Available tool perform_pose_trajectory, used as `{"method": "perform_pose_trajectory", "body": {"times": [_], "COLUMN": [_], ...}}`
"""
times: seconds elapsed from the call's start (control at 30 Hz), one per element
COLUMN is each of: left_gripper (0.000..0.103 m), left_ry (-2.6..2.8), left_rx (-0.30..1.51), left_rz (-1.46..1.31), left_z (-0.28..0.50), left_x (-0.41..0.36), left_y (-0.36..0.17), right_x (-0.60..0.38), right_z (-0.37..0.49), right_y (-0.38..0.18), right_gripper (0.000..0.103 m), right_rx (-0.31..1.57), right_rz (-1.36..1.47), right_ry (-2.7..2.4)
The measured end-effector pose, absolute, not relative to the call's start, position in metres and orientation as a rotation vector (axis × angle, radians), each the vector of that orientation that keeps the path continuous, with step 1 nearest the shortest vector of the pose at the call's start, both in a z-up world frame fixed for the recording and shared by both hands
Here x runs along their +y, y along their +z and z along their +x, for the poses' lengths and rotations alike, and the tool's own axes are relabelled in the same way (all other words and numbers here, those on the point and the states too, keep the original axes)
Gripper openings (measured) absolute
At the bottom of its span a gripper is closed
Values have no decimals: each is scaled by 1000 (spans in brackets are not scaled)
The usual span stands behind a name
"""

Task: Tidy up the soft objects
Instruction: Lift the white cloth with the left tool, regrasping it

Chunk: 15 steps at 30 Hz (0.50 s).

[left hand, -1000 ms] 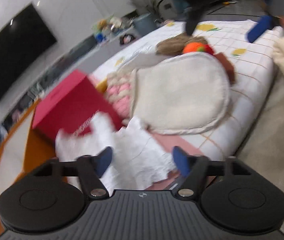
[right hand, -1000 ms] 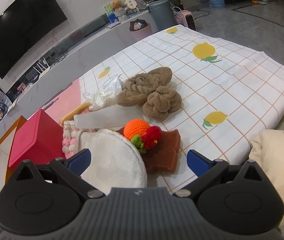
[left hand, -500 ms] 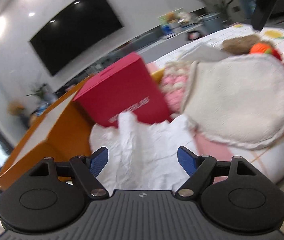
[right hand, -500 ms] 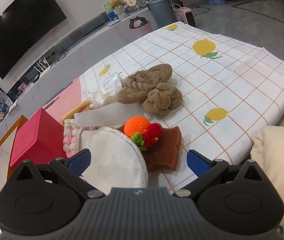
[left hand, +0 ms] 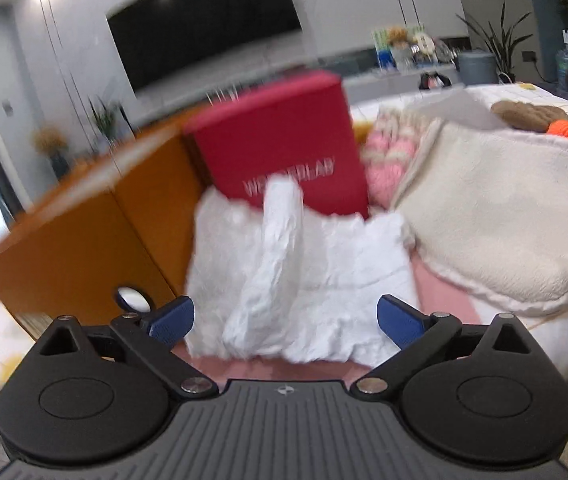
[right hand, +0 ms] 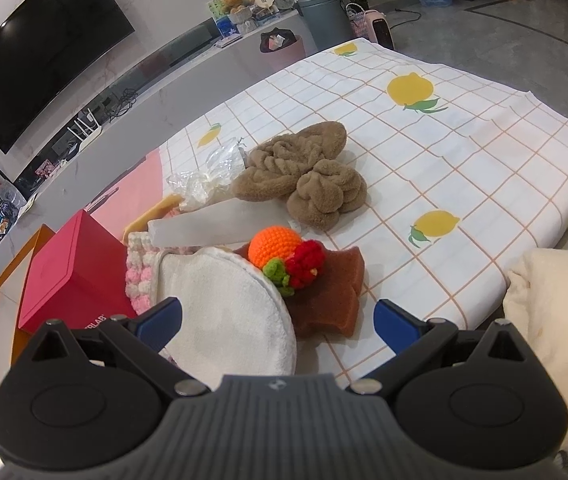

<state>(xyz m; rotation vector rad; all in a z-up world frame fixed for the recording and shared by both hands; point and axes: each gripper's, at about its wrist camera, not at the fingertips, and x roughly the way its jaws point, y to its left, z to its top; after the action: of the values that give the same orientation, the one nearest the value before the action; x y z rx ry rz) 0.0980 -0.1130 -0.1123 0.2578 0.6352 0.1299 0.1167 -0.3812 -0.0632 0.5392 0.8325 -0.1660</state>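
A crumpled white cloth point(left hand: 299, 276) is seen lying just ahead of the left gripper point(left hand: 285, 318), whose blue fingers are spread wide with nothing held between them. One fold of the cloth is raised against a red box point(left hand: 280, 148), which stands beside an orange box point(left hand: 80, 236). To the right, a round cream pad point(left hand: 495, 216) is laid partly over a pink-and-white knitted piece point(left hand: 387, 152).

In the right wrist view, the right gripper point(right hand: 278, 322) is likewise held open and empty above the cream pad point(right hand: 224, 312). An orange crocheted ball point(right hand: 274, 246) with red and green crochet attached is set on a brown sponge point(right hand: 331, 292). Farther out, a brown plush towel point(right hand: 307, 172) is placed on the checked lemon-print cloth point(right hand: 463, 152), with crinkled clear plastic point(right hand: 212, 176) just beside it.
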Motion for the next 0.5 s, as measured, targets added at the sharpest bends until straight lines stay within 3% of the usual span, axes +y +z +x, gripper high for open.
{"method": "perform_pose_trajectory", "body": {"times": [0.2, 0.23, 0.3, 0.37, 0.5], "left_gripper": [102, 89, 46, 16, 13], "left_ry": [0, -25, -71, -145, -225], "left_rx": [649, 655, 664, 659, 656], "left_rz": [138, 96, 78, 160, 187], "left_z": [103, 102, 98, 92, 80], "left_x": [-106, -104, -107, -119, -133], "left_y": [-115, -113, -110, -107, -105], "right_x": [-379, -378, -379, -380, -379], "right_z": [117, 117, 117, 117, 117], "right_y": [-63, -63, -63, -64, -63], "right_gripper": [100, 100, 100, 100, 100], "right_rx": [836, 837, 837, 837, 835], "right_rz": [530, 529, 529, 534, 534], "right_ry": [-158, -159, -160, -163, -155]}}
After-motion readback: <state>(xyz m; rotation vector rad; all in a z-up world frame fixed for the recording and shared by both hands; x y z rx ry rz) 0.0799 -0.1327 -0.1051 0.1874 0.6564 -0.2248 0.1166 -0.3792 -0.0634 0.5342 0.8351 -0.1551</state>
